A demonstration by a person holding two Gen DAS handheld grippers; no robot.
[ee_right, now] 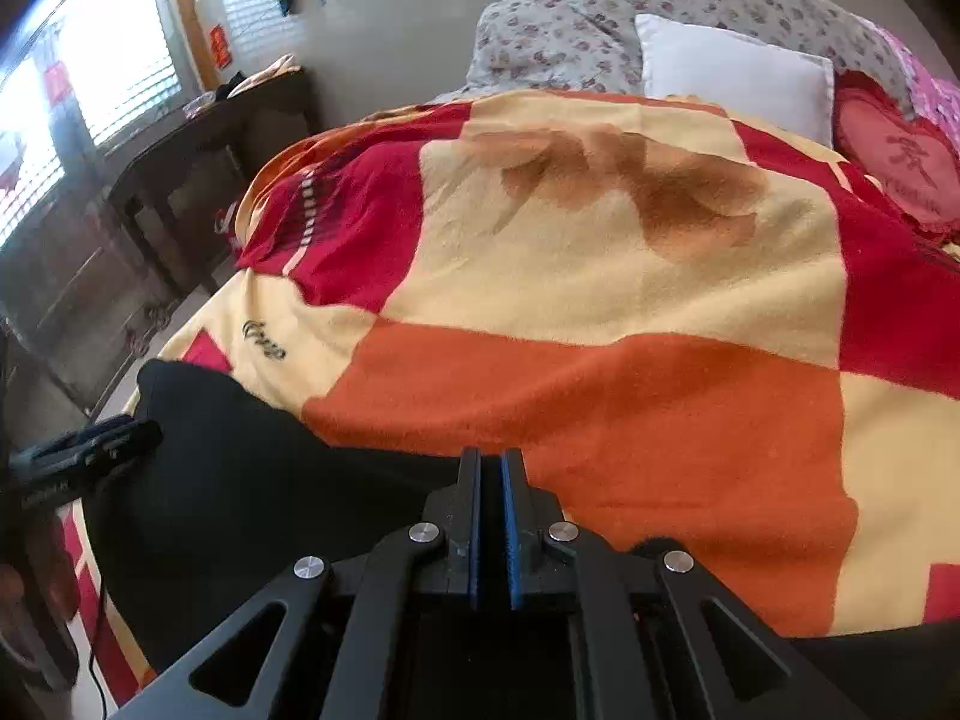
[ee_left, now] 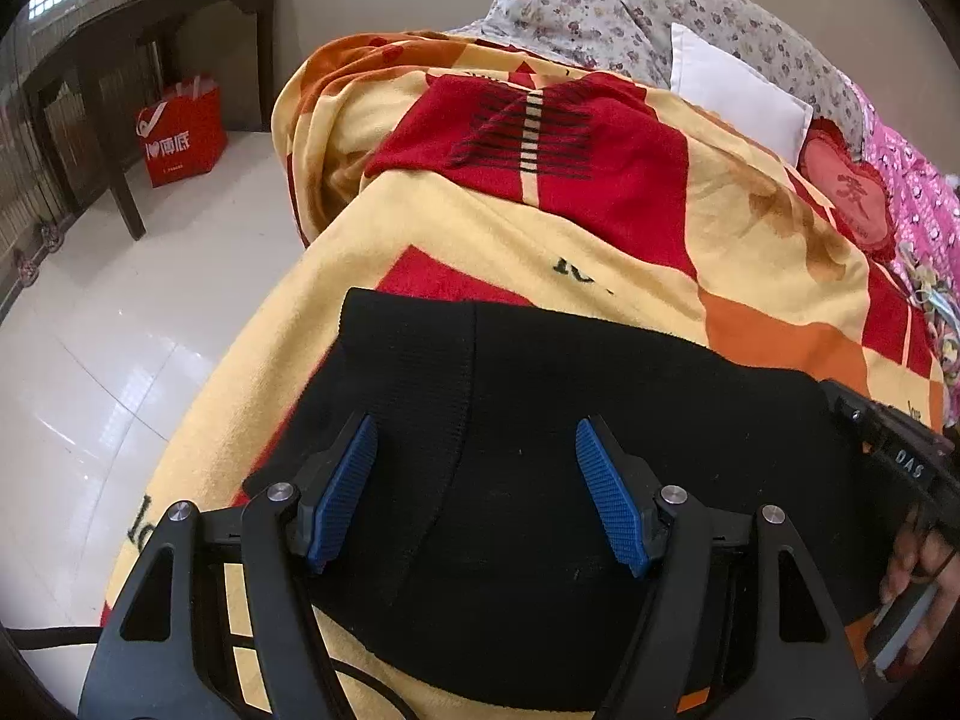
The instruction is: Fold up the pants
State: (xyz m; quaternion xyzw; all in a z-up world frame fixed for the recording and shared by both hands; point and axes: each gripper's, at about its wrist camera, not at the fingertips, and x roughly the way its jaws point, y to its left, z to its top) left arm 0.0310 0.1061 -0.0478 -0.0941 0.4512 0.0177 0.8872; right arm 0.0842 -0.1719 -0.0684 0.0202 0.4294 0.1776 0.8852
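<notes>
Left wrist view: the black knit pants (ee_left: 540,450) lie on the yellow, red and orange patchwork fleece blanket (ee_left: 540,240) that covers the bed, at the blanket's near edge beside the pale tiled floor (ee_left: 120,360). The left gripper (ee_left: 477,492) hovers over the cloth with its jaws spread wide, blue ribbed pads (ee_left: 345,498) clear of the fabric, nothing between them; likely poised to pinch an edge or press the fold flat. The pants look already doubled into a broad slab; a stitched seam (ee_left: 471,390) runs away from the camera toward the blanket's far end, while the slab's long axis seems to lie across the view, from the floor-side edge toward the right gripper (ee_left: 894,456), whose black body and the hand (ee_left: 918,576) holding it show at the slab's right end. Which end is waist or cuff cannot be told. Right wrist view: the right gripper (ee_right: 492,480) has its jaws closed, blue pads almost touching with only a thin slit between them. Dark cloth lies beneath and on both sides of them, but whether a layer is pinched cannot be told. The pants (ee_right: 240,510) stretch leftward from these jaws along the blanket's (ee_right: 600,390) near edge to the left gripper (ee_right: 90,450), so each hand stands at one end, a fair setup for the next fold. White square pillow (ee_right: 732,72) sits at the blanket's far end.
</notes>
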